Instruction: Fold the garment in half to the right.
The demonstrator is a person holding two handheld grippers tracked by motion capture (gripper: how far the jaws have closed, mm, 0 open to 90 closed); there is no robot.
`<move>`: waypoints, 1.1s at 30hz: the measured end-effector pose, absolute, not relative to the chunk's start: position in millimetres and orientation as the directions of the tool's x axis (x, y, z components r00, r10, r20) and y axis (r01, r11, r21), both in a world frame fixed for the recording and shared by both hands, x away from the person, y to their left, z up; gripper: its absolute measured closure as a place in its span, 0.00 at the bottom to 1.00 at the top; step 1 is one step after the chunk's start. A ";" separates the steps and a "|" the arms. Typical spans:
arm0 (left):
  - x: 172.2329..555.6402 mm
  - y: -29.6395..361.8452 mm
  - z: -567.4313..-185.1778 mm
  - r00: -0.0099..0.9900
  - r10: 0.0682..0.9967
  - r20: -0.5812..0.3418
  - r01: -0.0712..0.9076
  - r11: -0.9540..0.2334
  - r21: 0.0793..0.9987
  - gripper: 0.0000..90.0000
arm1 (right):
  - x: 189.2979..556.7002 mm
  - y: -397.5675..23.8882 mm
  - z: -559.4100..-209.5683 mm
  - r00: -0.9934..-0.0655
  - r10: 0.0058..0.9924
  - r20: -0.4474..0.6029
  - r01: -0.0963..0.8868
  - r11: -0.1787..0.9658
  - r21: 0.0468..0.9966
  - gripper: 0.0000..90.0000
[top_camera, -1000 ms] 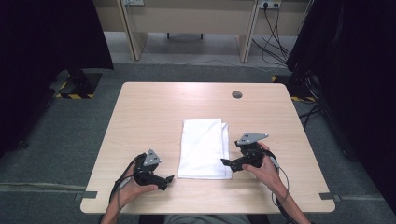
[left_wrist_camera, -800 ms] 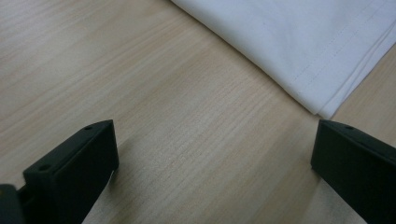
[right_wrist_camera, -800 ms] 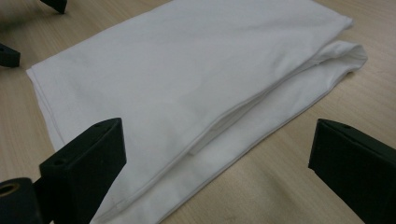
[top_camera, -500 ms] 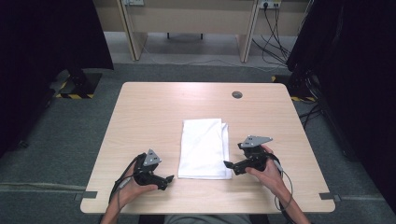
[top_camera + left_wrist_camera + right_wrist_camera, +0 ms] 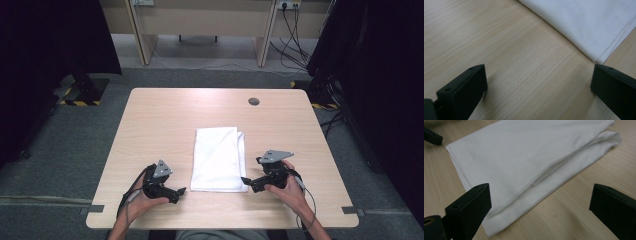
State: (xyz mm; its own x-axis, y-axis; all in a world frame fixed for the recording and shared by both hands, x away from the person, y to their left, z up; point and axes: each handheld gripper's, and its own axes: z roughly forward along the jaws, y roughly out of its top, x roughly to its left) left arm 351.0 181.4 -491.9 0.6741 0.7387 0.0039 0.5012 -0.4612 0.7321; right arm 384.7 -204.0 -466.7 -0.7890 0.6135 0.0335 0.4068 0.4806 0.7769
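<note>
**Two claws close in on folded white cloth**

A folded white cloth (image 5: 218, 159) lies flat near the middle of the desk (image 5: 165, 115), long side running away from the person, w/ a second layer peeking out along its right edge. The left claw (image 5: 181, 190) rests on the desk just beside the cloth's near-left corner, jaws spread wide w/ bare wood between them; in the left gripper view the cloth's stitched corner (image 5: 599, 58) sits just ahead of the right-hand jaw, not yet touched. The right claw (image 5: 245, 180) sits at the near-right corner, also wide open and holding nothing; in the right gripper view the cloth (image 5: 529, 157) spreads ahead and its near edge runs under the left-hand jaw.

Judging by the pose, the step is a corner pickup, prob. to fold or unfold. To do it well: slide one jaw low under the hem, catch all layers at the corner rather than the top sheet alone, close both claws evenly & lift together so the stack doesn't skew.

No brand, label or readable writing on cloth, desk or claws
</note>
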 end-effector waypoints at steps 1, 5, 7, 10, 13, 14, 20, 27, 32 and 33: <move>351.0 181.4 -491.9 0.674 0.739 0.004 0.501 -0.461 0.732 0.00 | 382.3 -207.3 -466.9 -0.787 0.616 0.033 0.408 0.479 0.777 0.05; 351.1 181.7 -491.9 0.667 0.745 0.004 0.506 -0.457 0.732 0.00 | 379.7 -209.9 -466.5 -0.786 0.618 0.027 0.405 0.481 0.778 0.05; 351.1 181.7 -491.9 0.667 0.745 0.004 0.506 -0.457 0.732 0.00 | 377.5 -212.3 -466.7 -0.788 0.615 0.029 0.404 0.481 0.778 0.05; 351.2 181.8 -491.9 0.665 0.747 0.003 0.507 -0.455 0.732 0.00 | 375.7 -214.2 -468.1 -0.785 0.619 0.031 0.408 0.478 0.778 0.05; 351.2 181.9 -492.0 0.663 0.749 0.003 0.508 -0.453 0.733 0.00 | 374.3 -215.5 -470.5 -0.782 0.622 0.031 0.412 0.479 0.775 0.05; 351.2 181.9 -492.0 0.663 0.749 0.003 0.508 -0.453 0.733 0.00 | 374.3 -215.5 -470.5 -0.782 0.622 0.031 0.412 0.479 0.775 0.05; 351.2 181.9 -492.0 0.661 0.750 0.003 0.509 -0.452 0.733 0.00 | 368.4 -221.6 -473.7 -0.773 0.634 0.024 0.419 0.481 0.770 0.05; 351.0 182.3 -491.9 0.660 0.751 0.004 0.510 -0.452 0.732 0.00 | 363.9 -226.8 -474.4 -0.764 0.644 0.027 0.425 0.473 0.772 0.05; 348.8 183.5 -492.0 0.656 0.755 0.003 0.513 -0.448 0.732 0.00 | 362.2 -231.1 -475.8 -0.758 0.652 0.031 0.432 0.466 0.772 0.05; 348.0 183.8 -492.0 0.654 0.757 0.002 0.514 -0.447 0.732 0.00 | 361.5 -232.6 -475.8 -0.756 0.654 0.033 0.434 0.463 0.773 0.05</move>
